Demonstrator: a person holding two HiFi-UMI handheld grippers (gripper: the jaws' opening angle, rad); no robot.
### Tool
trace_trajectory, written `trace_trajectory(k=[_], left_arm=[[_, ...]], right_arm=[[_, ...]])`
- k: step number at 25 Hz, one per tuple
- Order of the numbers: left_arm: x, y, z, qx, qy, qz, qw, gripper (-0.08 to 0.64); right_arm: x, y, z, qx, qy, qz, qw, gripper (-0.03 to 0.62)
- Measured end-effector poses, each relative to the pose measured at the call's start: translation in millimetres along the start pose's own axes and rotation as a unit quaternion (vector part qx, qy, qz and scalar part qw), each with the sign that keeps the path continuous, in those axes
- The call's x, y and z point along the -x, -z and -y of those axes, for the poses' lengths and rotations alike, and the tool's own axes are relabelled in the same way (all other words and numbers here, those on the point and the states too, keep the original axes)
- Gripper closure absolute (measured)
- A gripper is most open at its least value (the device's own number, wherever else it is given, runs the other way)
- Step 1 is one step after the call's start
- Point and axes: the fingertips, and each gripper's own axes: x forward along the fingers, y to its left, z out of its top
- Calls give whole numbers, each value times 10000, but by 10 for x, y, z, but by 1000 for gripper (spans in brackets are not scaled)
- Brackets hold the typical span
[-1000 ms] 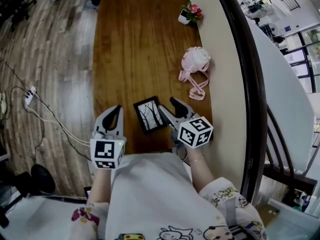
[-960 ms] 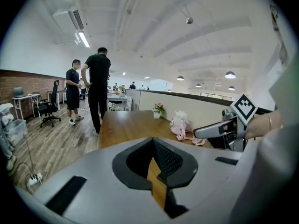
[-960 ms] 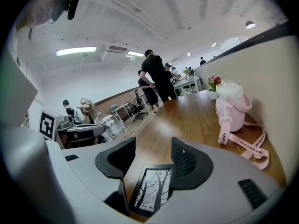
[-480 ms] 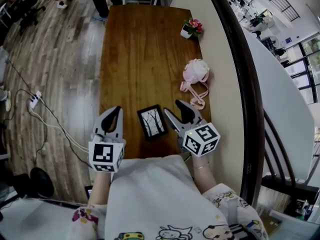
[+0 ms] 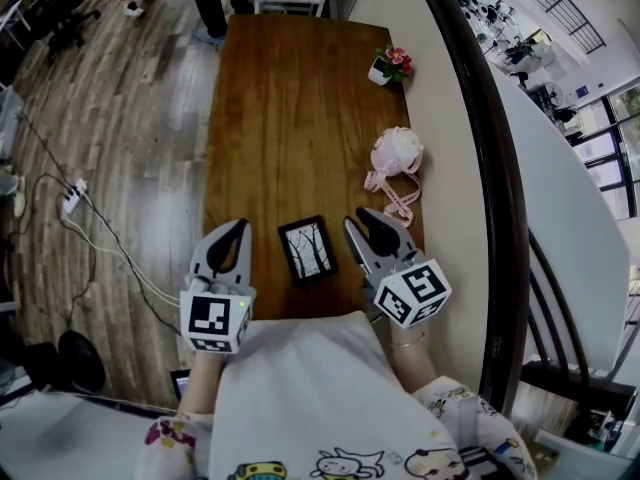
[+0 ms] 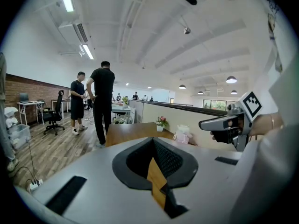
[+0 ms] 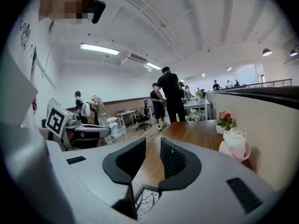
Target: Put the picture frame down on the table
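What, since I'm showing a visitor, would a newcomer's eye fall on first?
The black picture frame lying flat at the wooden table's near edge, between the left gripper and the right gripper with their marker cubes. The right one's fingers have just been closing on nothing. Along the right edge sit a pink teapot-like thing and a flower pot.

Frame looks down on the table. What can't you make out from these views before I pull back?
Picture frame underside: head view; it lies flat, so its contact with the table is hidden.
Table's near edge: head view; the person's white top covers it.
Frame in the left gripper view: unseen; the left gripper's own body fills the lower picture.
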Motion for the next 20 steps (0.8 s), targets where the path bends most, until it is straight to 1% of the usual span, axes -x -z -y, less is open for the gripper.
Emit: trace_trajectory(k=[2, 6, 11, 20], left_arm=[[22, -4, -14, 19, -21, 8, 10000, 557], [48, 17, -47, 114, -43, 12, 9999, 555], [80, 56, -56, 62, -39, -27, 10000, 555], [129, 151, -35, 188, -10, -115, 9998, 555]], right_arm=[[23, -37, -24, 59, -6, 55, 10000, 530], [51, -68, -72, 163, -1, 86, 9998, 568], [82, -51, -99, 249, 22, 98, 9996, 586], [130, -32, -39, 350, 230, 91, 9991, 592]])
